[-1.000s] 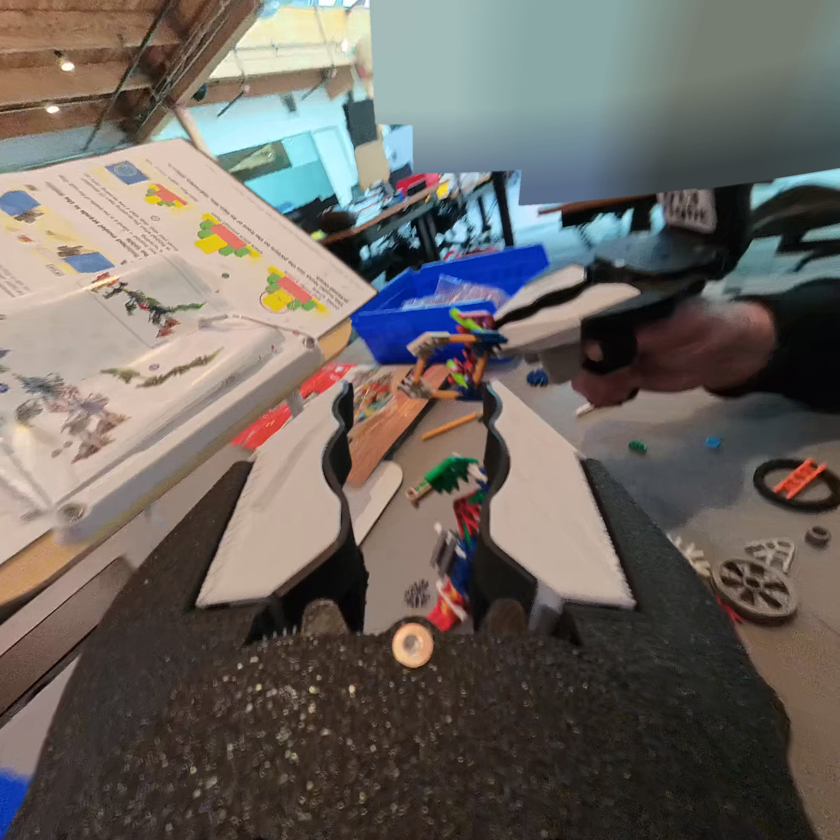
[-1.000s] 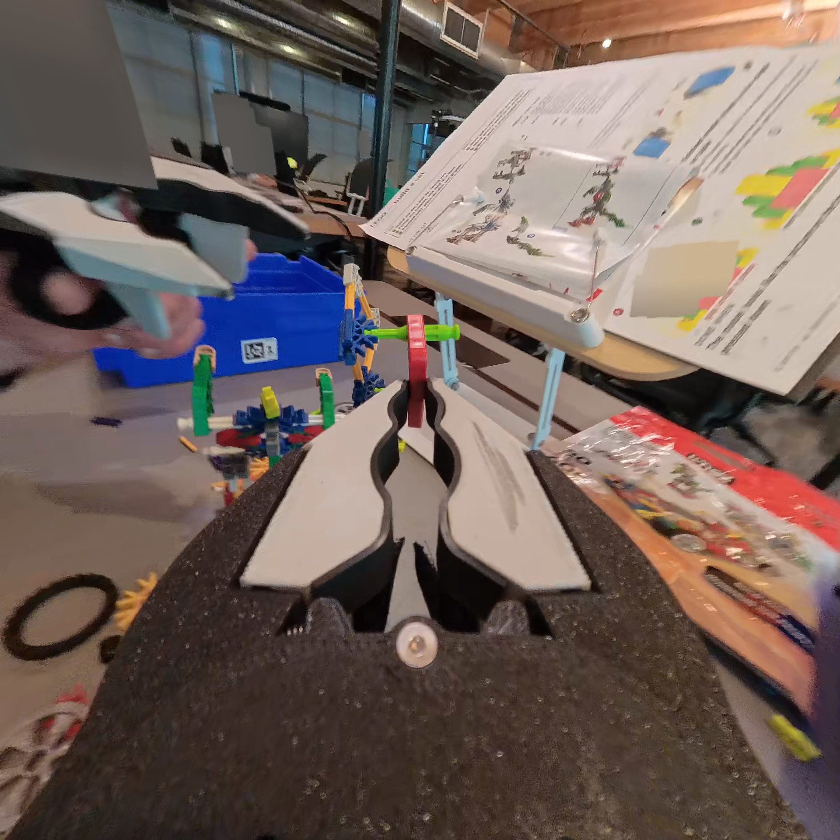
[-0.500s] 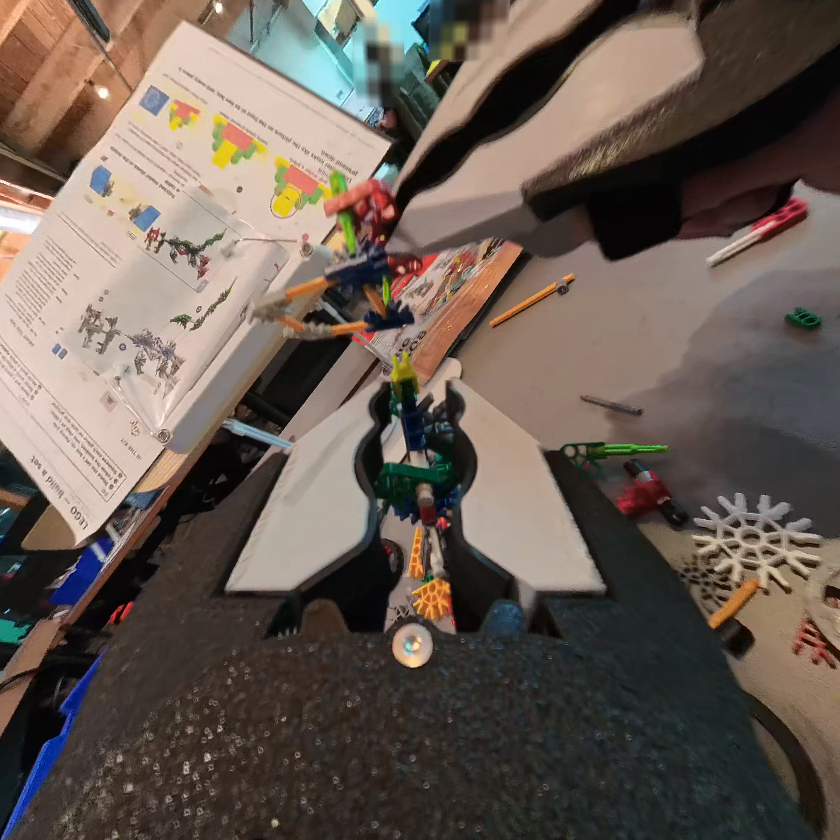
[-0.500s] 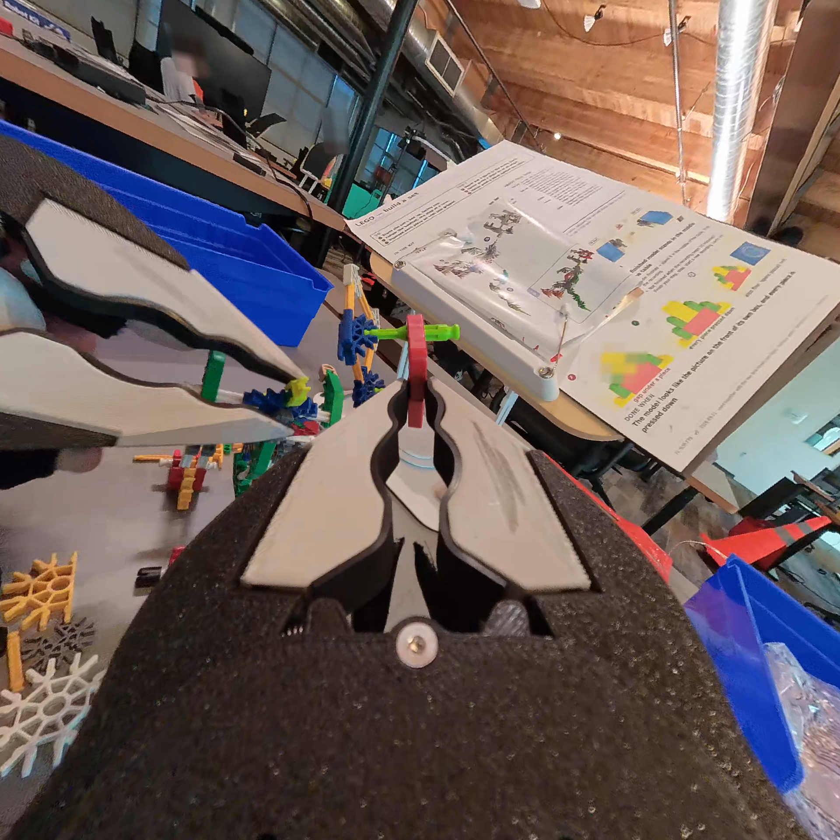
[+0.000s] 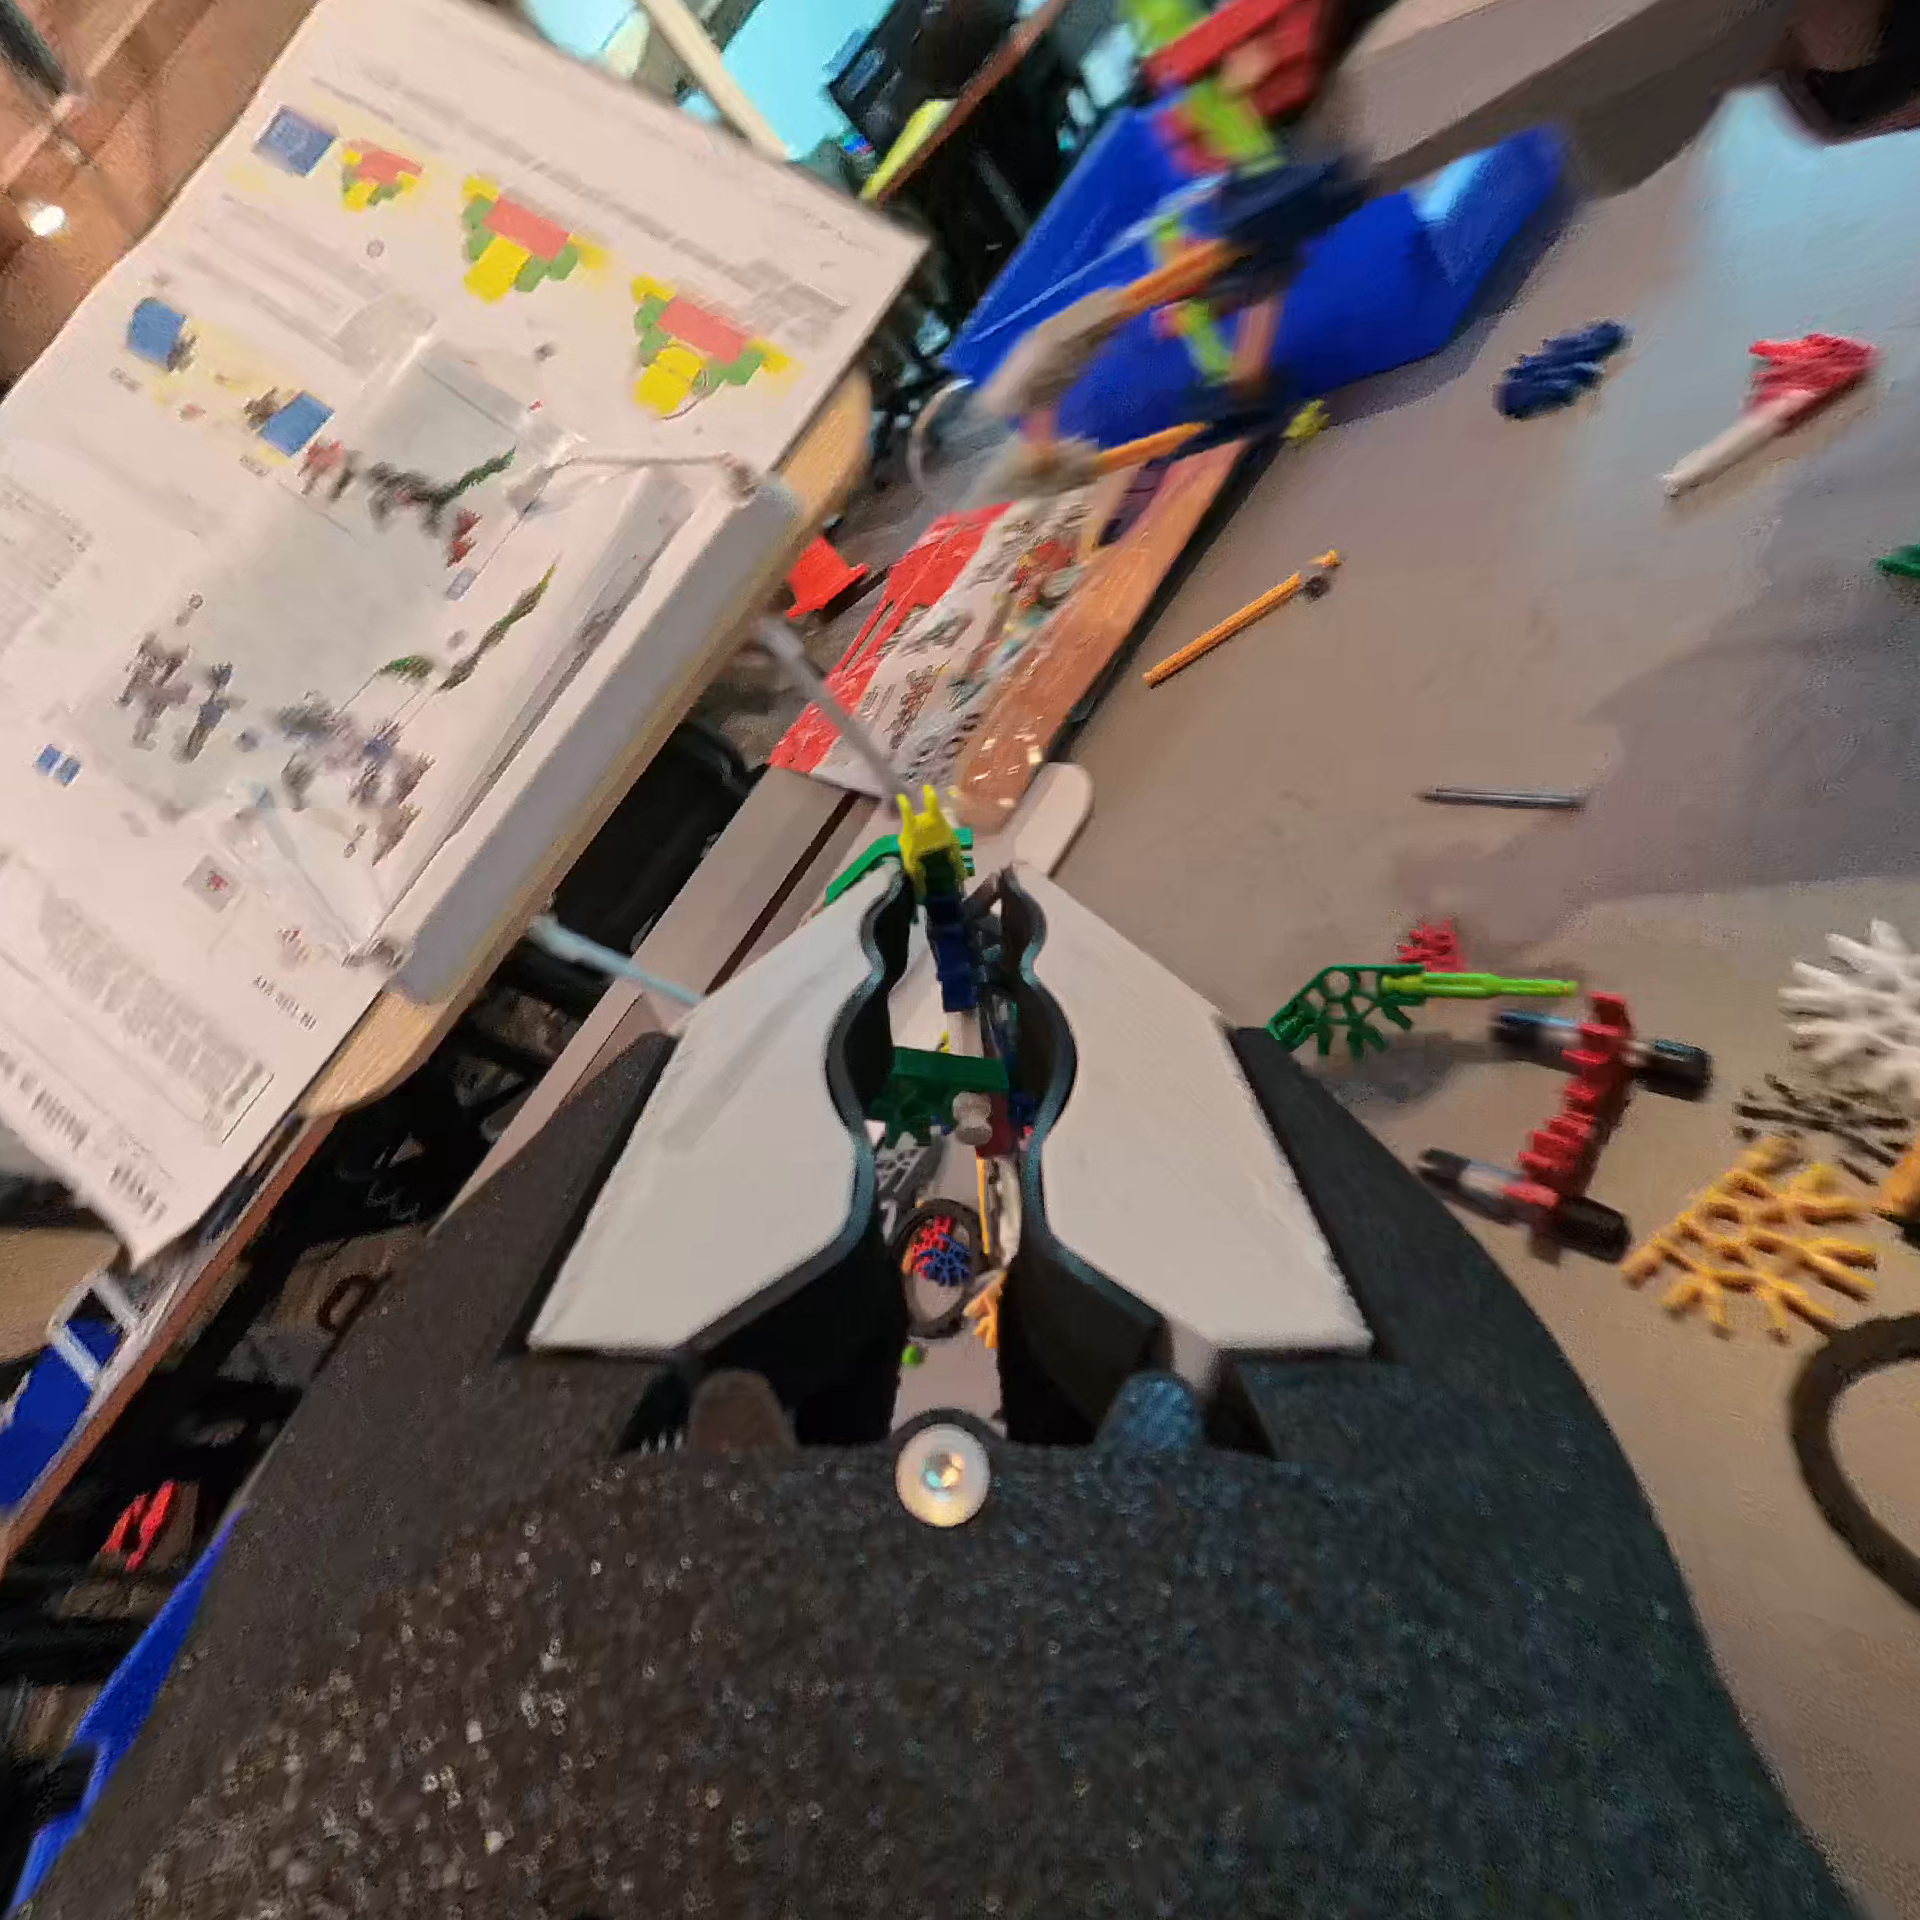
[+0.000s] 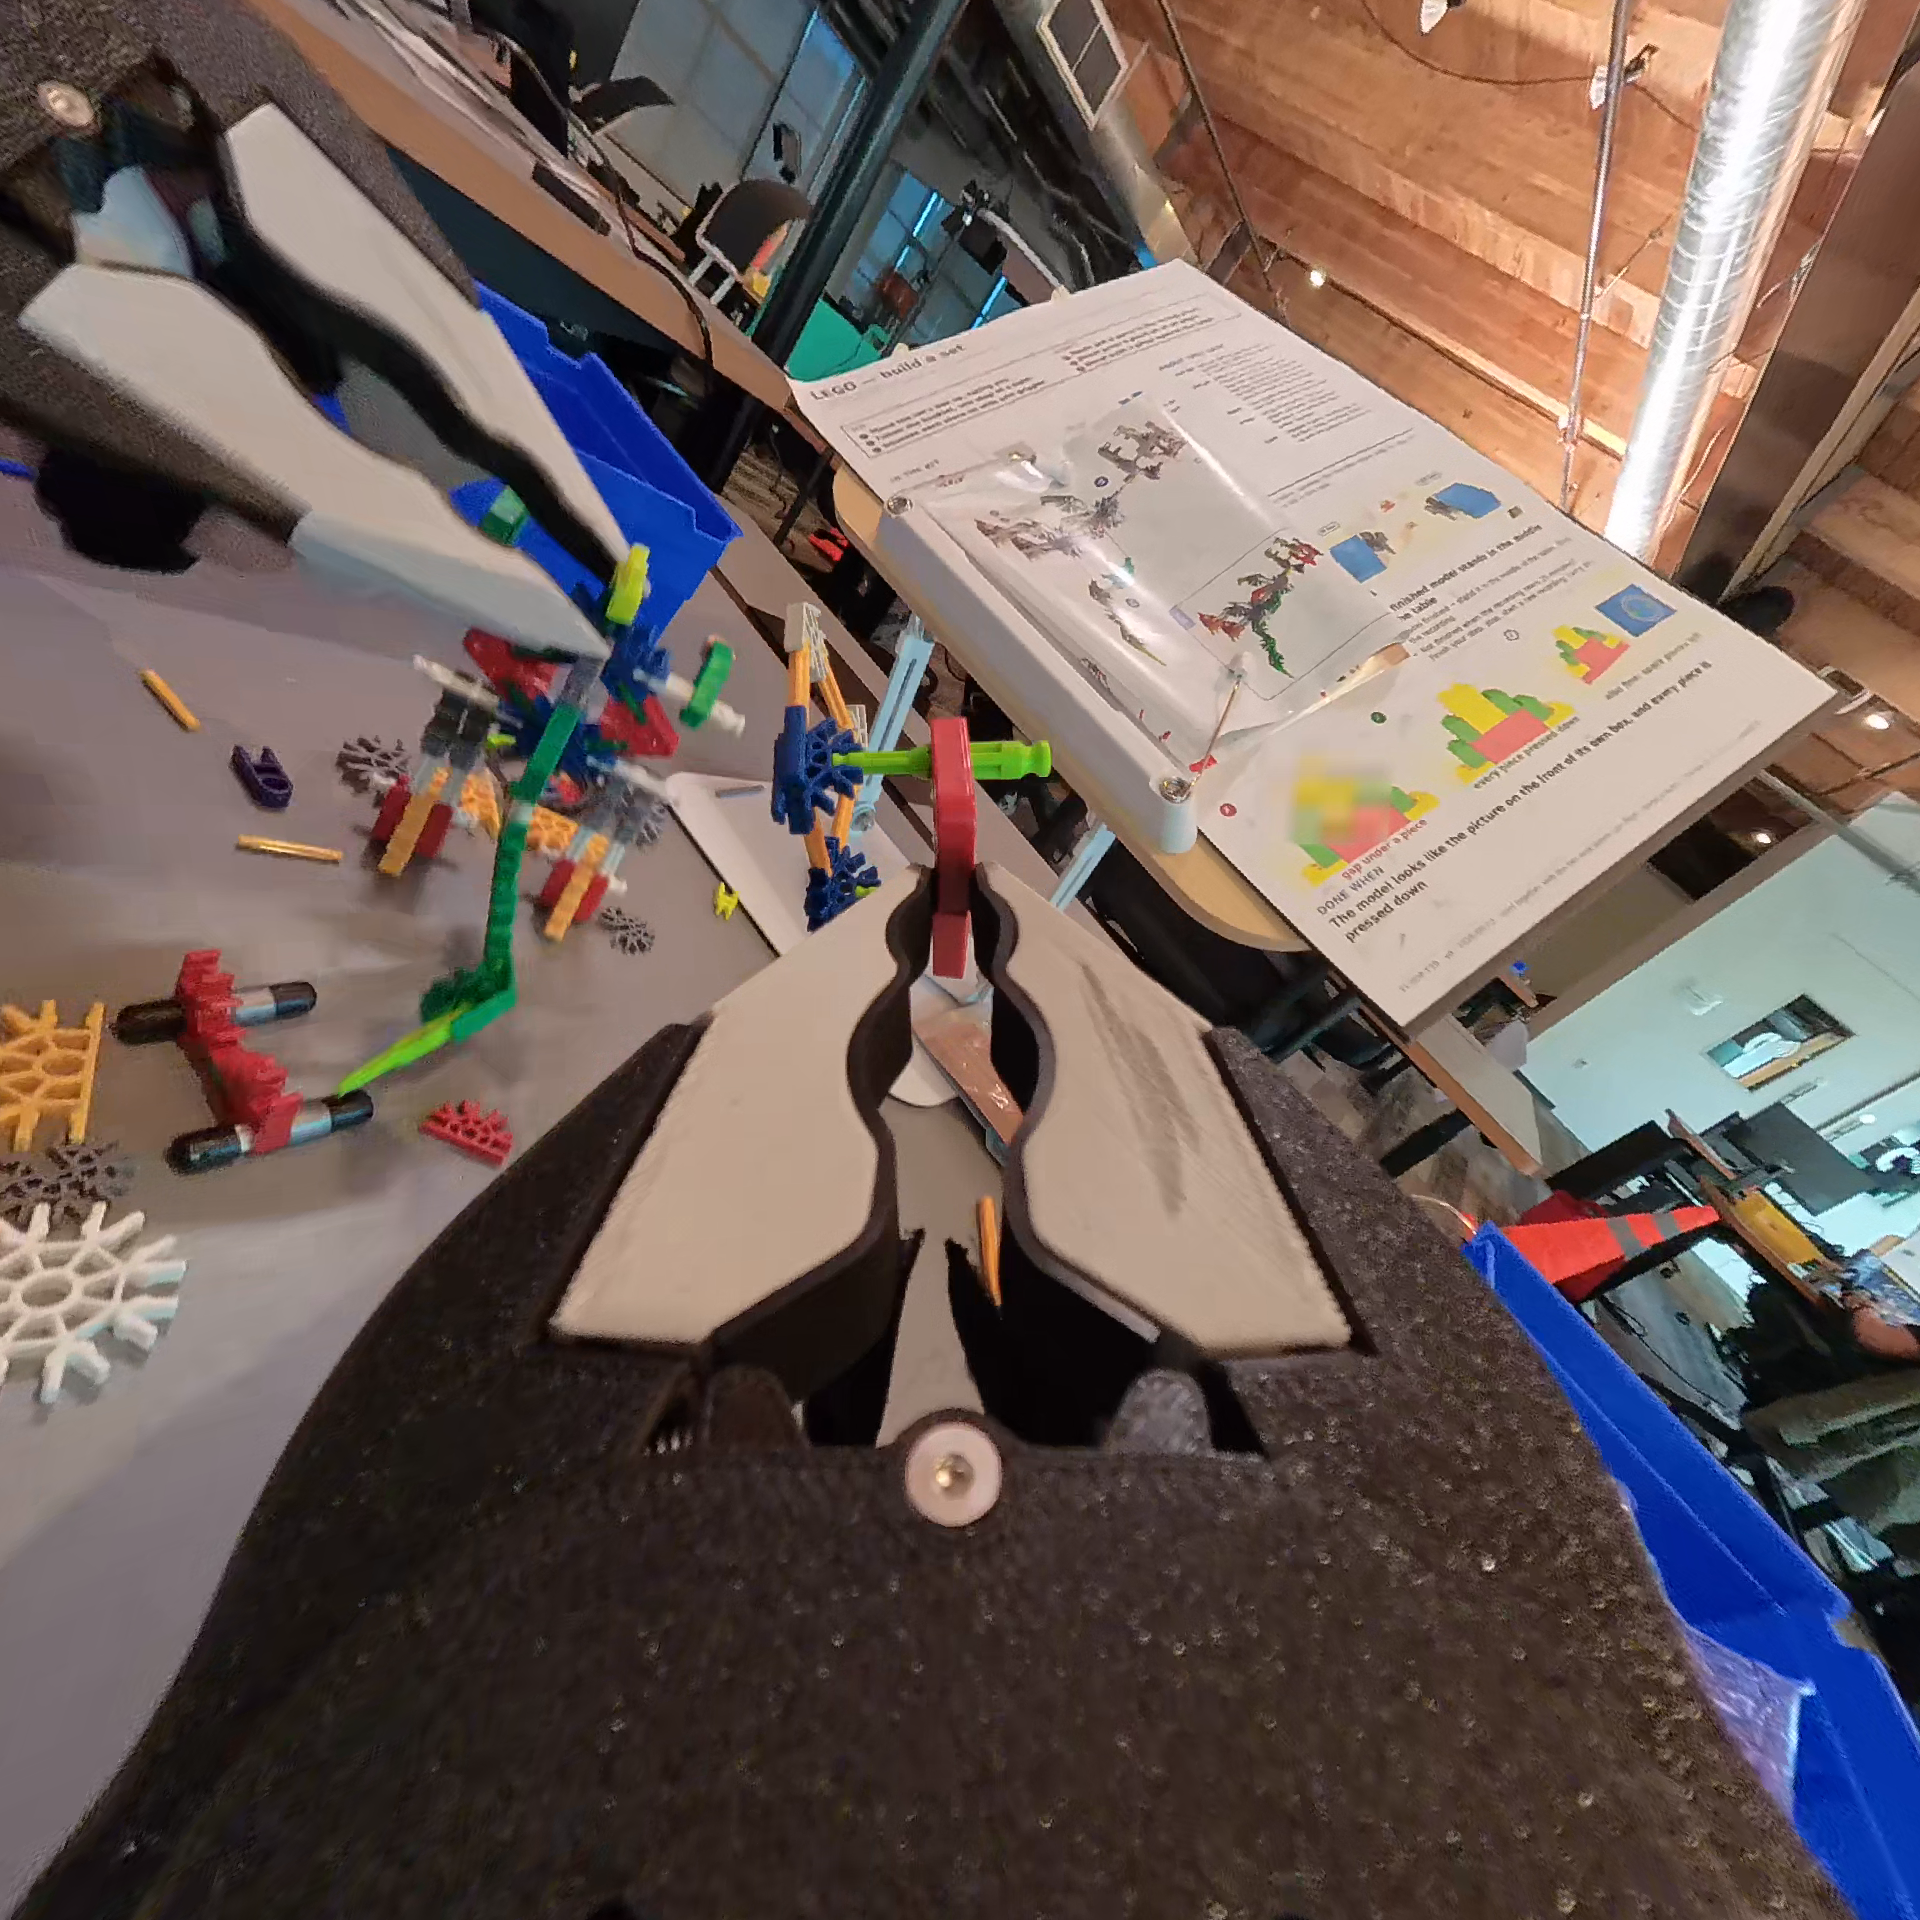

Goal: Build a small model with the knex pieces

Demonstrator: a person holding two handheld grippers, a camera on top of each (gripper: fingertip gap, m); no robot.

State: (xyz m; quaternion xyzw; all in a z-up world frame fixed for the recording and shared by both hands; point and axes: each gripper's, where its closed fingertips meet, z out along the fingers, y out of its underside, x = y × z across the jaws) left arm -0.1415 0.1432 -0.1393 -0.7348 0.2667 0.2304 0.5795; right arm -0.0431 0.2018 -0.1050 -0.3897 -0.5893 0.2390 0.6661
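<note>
My left gripper (image 5: 951,883) is shut on a many-coloured rod-and-connector model (image 5: 951,966); a yellow clip (image 5: 928,836) sticks out past the fingertips. The right wrist view shows this gripper (image 6: 582,613) at the upper left, pinching the model (image 6: 540,748) by its top, with a green chain hanging down to the grey table (image 6: 156,914). My right gripper (image 6: 948,878) is shut on a red connector (image 6: 951,790) that carries a light green rod (image 6: 997,758), blue connectors (image 6: 816,774) and orange rods. This small assembly is held up, to the right of the model. It shows blurred in the left wrist view (image 5: 1216,270).
A tilted instruction board (image 6: 1299,623) stands at the table's edge. Blue bins sit behind (image 6: 623,457) and at the right (image 6: 1662,1507). Loose pieces lie on the table: a white snowflake connector (image 6: 73,1299), a yellow piece (image 6: 42,1070), a red piece with black rods (image 6: 239,1060), a black ring (image 5: 1860,1434). My hands' fingertips stand some 12 cm from each other. To the yellow piece (image 6: 42,1070): left tips about 15 cm, right tips about 20 cm. Seen from the left wrist view (image 5: 1742,1226) as well.
My left jaws, open over the model a second ago, have closed on it and now hold it. My right gripper keeps its grip on the red connector and has tilted.
</note>
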